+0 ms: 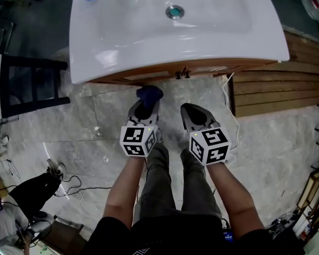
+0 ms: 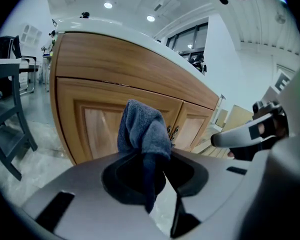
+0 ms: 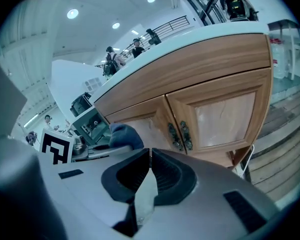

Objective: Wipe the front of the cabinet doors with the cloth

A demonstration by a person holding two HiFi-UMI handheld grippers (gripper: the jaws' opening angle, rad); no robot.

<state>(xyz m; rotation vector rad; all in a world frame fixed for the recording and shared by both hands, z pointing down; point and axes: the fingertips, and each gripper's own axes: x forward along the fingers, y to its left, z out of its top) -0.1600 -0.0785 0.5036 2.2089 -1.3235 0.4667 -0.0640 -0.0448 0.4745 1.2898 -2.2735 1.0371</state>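
- A dark blue terry cloth (image 2: pixel 142 129) is being pinched between the jaws of the left gripper (image 2: pixel 157 159), with its bunched top sticking up past the tips.
- The cloth is being held near the left panel of the light wooden cabinet doors (image 2: pixel 102 126); contact cannot be told.
- The doors are being overhung by a glossy white sink basin (image 1: pixel 122 36).
- The jaws of the right gripper (image 3: pixel 150 156) are being pressed together on nothing, pointing at the paired dark metal handles (image 3: pixel 179 134), clear of the wood.

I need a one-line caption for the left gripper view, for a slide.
The left gripper clamps a dark blue cloth in front of the wooden cabinet doors.
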